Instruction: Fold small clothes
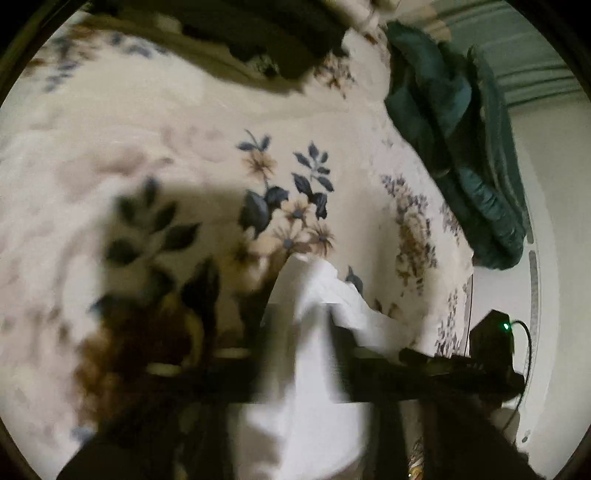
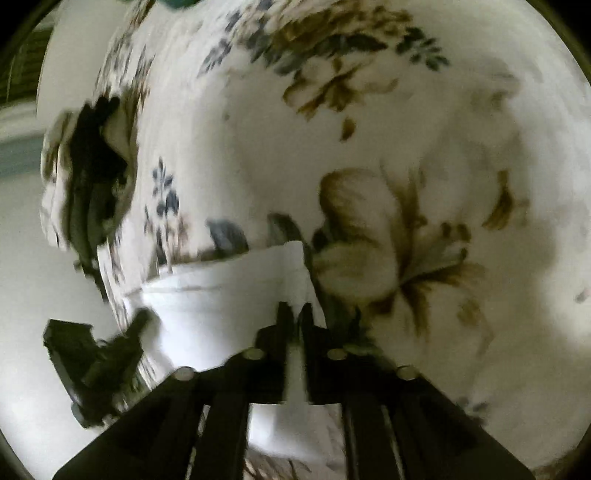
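Spread underneath everything: one cream floral bedspread [image 1: 207, 122] with blue leaves and tan blossoms. Nearest, one white garment [image 2: 221, 306], gripped at two points and stretched low over that spread. Right gripper [image 2: 294, 314] pinched nearly closed on the garment's edge, only a thin sliver of white cloth between the two black fingers [image 2: 283, 325]. Left gripper [image 1: 299, 332] badly blurred, white cloth [image 1: 306, 398] bunched up through it and draping down toward the lens; clamped on the fabric by the look of it, though exact gap impossible to read. Also visible at the lower left of the right wrist view, dark and smeared. Farther off, one crumpled teal garment [image 1: 454, 133] at the spread's edge, and one dark heap [image 1: 266, 33] at the far side, partly hiding the pattern.
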Available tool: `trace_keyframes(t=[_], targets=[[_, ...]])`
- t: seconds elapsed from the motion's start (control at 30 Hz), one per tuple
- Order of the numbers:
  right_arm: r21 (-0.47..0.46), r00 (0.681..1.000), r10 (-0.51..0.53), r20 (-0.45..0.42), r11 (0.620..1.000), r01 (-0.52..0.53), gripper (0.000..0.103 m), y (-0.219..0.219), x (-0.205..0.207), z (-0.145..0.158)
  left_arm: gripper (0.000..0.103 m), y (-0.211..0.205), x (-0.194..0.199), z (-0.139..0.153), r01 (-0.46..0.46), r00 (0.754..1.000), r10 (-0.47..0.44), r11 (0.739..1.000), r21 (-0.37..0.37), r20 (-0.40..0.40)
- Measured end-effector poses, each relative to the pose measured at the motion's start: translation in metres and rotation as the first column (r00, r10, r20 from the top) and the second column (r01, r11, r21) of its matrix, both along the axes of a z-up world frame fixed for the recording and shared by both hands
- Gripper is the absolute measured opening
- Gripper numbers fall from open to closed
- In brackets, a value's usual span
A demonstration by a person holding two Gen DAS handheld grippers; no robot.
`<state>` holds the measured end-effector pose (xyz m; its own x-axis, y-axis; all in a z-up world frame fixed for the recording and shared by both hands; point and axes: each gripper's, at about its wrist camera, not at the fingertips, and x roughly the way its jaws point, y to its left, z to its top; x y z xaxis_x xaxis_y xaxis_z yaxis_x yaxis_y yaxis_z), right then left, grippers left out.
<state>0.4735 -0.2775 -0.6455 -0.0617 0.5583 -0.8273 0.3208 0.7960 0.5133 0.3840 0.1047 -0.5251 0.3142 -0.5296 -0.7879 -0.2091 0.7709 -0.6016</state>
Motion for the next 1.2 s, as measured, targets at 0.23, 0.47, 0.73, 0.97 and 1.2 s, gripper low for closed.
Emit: trace_keyframes(t=[0.23, 0.47, 0.73, 0.97, 1.2], targets=[[0.023, 0.938, 0.335, 0.086, 0.941, -0.338, 0.079, 0.003, 0.031, 0.020, 0.069, 0.012, -0.131, 0.008, -0.290, 0.957, 0.291, 0.951, -0.103, -0.011], [0.199, 0.804, 0.590, 0.069, 0.782, -0.591, 0.083, 0.070, 0.086, -0.033, 0.070, -0.054, -0.169, -0.076, -0.446, 0.894, 0.432, 0.838, -0.315, -0.117], [0.317, 0.721, 0.688, 0.087, 0.667, -0.674, 0.068, 0.113, 0.077, -0.057, 0.017, -0.049, -0.148, -0.097, -0.592, 0.790, 0.604, 0.713, -0.375, -0.100], [0.354, 0.843, 0.533, 0.077, 0.776, -0.523, 0.021, 0.071, 0.012, -0.032, 0.014, 0.002, -0.116, -0.051, -0.436, 0.892, 0.452, 0.851, -0.294, -0.013], [0.238, 0.903, 0.406, -0.141, 0.899, -0.367, 0.031, 0.036, -0.098, -0.034, 0.059, 0.030, -0.082, -0.057, -0.267, 0.964, 0.258, 0.944, -0.196, -0.068]])
